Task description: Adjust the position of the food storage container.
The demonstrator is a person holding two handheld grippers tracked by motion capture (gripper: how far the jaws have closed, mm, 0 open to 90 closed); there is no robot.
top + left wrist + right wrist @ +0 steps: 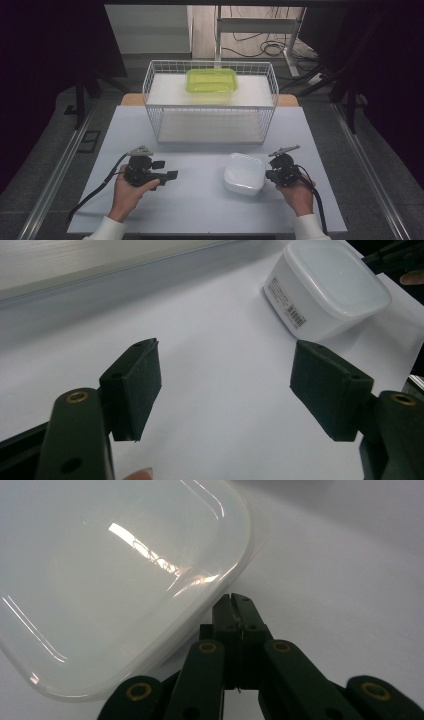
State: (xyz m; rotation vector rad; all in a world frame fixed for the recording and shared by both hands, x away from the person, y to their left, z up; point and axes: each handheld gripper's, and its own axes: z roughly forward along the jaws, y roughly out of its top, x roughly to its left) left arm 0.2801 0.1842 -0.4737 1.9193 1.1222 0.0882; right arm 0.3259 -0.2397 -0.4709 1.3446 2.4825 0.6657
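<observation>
White lidded container (244, 173) sits upright on the table, lid shut, barcode label on one side

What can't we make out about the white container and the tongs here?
- White lidded plastic container: contents hidden by the cloudy lid, in the high view and both gripper views.
- Its barcode label: print too small, left gripper view.
- Right tongs: whether the shut tips touch the container's rim, glare blurs it.

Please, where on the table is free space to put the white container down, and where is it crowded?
Free: the table between the left gripper and the white container, and the strip before the wire basket. Crowded: the right side, where the shut right gripper sits against the container.
</observation>
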